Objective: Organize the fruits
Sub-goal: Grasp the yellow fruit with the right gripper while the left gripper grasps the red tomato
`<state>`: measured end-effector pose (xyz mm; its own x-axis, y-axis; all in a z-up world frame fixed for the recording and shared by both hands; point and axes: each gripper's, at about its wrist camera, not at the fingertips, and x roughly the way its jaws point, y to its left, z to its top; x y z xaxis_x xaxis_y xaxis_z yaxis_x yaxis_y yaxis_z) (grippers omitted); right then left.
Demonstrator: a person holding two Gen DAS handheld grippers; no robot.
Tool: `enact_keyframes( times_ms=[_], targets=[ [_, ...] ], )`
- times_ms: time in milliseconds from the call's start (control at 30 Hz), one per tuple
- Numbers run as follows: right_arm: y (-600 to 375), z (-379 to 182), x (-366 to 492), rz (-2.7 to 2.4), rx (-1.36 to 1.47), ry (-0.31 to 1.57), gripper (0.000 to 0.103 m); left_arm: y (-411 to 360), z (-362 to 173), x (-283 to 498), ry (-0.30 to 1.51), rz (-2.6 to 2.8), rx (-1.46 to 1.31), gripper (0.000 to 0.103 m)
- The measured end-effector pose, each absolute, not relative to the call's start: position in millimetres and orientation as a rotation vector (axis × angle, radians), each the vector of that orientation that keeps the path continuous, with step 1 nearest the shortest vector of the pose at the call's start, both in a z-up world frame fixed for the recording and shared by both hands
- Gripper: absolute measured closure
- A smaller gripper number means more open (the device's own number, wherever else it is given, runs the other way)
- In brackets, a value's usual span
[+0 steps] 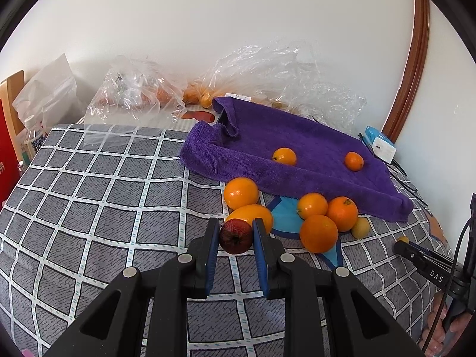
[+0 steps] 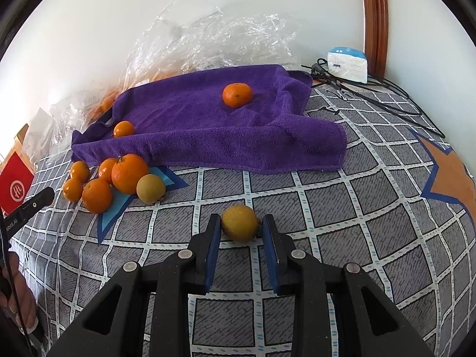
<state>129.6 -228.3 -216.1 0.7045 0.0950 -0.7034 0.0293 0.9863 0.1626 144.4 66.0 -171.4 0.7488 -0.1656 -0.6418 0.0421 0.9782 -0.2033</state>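
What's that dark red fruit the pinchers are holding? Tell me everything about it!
The dark red fruit is small and round with shiny, slightly wrinkled skin and a dark dimple facing the camera. It sits between the blue pads of the left gripper, which press on both sides. Behind it lies an orange fruit; below is the checked bedsheet.

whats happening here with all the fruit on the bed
A person is sorting fruit with a handheld claw in each hand. The left claw is closed around a small dark red fruit, beside a cluster of oranges. The right claw brackets a yellow fruit lying on the checked sheet; whether it grips it is unclear. Two more oranges sit on the purple towel.
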Motion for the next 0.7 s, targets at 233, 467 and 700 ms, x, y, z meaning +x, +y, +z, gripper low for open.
enact_keyframes(
  times_ms=[233, 467, 700],
  targets=[
    [-229.6, -214.1, 127.3, 0.043, 0.181, 0.773, 0.075, 64.2, -167.4, 141.4, 0.697, -0.114, -0.176, 0.081],
    [-232.0, -213.5, 125.7, 0.048, 0.199, 0.761, 0.075, 67.7, -169.9, 142.5, 0.702, -0.115, -0.197, 0.081],
    [-235.4, -211.8, 124.1, 0.036, 0.213, 0.743, 0.075, 73.9, -171.5, 145.2, 0.704, -0.106, -0.232, 0.081]
  ],
)
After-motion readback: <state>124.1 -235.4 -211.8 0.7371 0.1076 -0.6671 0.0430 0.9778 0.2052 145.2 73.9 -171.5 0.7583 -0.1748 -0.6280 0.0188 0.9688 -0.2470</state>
